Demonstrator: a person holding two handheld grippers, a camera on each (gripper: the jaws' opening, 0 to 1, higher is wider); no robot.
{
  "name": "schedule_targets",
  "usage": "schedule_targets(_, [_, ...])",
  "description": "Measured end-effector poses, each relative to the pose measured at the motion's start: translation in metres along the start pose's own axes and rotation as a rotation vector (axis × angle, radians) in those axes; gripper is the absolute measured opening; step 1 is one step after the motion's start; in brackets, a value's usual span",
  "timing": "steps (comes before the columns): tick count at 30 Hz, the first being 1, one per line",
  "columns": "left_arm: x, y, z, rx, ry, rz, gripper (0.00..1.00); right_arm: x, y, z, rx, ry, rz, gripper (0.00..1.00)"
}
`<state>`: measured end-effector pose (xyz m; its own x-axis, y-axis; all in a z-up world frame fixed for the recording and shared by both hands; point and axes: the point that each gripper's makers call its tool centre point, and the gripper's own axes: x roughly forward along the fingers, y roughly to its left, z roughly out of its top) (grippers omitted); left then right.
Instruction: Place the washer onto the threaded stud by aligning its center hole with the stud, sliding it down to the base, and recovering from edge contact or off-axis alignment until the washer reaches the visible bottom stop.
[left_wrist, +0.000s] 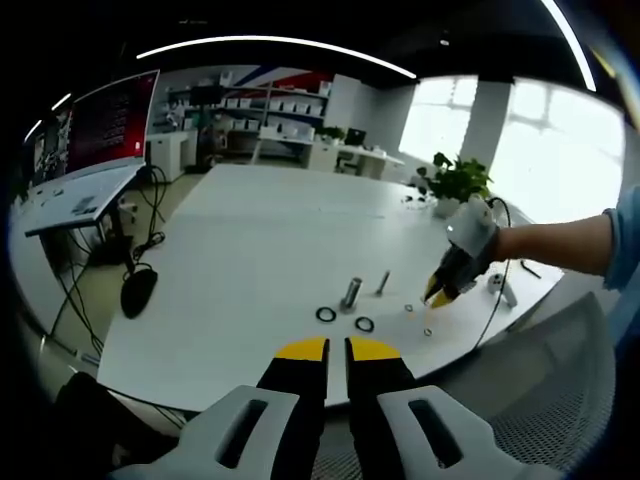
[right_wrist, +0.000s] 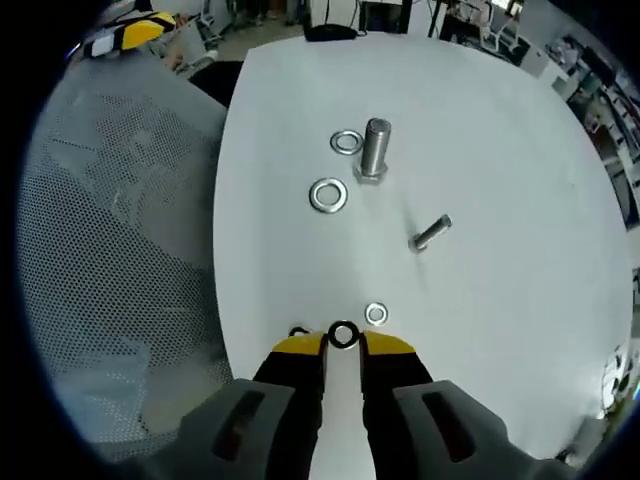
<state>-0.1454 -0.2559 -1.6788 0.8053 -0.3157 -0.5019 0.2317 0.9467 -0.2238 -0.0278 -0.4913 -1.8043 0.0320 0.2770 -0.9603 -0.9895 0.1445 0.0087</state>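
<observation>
The small washer (right_wrist: 343, 335) sits right at the tips of the right tongs (right_wrist: 343, 343), low over the white tabletop (right_wrist: 500, 120); the yellow tips lie close on either side of its rim, and I judge it pinched edge-on between them, though whether it is lifted clear or resting on the surface cannot be told. It looks like a thin, rigid metal ring: light, hard and smooth, so likely to slip or flip if squeezed off-centre, and best held across its outer rim with the centre hole left free for the stud. A second small washer (right_wrist: 376, 314) lies flat just beside it. Further out stands the upright threaded stud (right_wrist: 375, 150), head down, with two larger washers flat near its base, one (right_wrist: 347, 142) just beside it and one (right_wrist: 328, 195) a little nearer the tongs. A smaller bolt (right_wrist: 430, 233) lies on its side, apart from the stud. The right gripper view gives the downward look at the hole, the rim and the stud's top that alignment will need. The left gripper view shows instead the scene from the side: the right tongs (left_wrist: 437, 296) held by a person's hand (left_wrist: 545, 243), tips down near the tabletop, the stud (left_wrist: 350, 294) standing well apart from them, plus a potted plant (left_wrist: 458, 182) and a monitor (left_wrist: 112, 122) behind. The left tongs (left_wrist: 337, 349) hang back off the tabletop edge, nearly closed with a narrow gap, holding nothing.
</observation>
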Motion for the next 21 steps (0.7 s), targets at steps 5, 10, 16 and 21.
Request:
schedule_targets(5, [0.000,0.000,0.000,0.000,0.000,-0.001,0.04,-0.009,-0.002,0.011,-0.009,-0.019,-0.004,0.14])
schedule_targets(10, [0.000,0.000,0.000,0.000,-0.001,-0.002,0.04,-0.014,-0.006,0.021,-0.009,-0.047,-0.021,0.14])
schedule_targets(16, [0.000,-0.001,-0.001,0.005,0.005,-0.005,0.04,-0.013,-0.014,0.033,-0.026,-0.065,-0.072,0.14])
schedule_targets(21, [0.000,-0.001,-0.001,0.004,0.005,-0.005,0.04,-0.013,-0.022,0.040,-0.030,-0.077,-0.105,0.14])
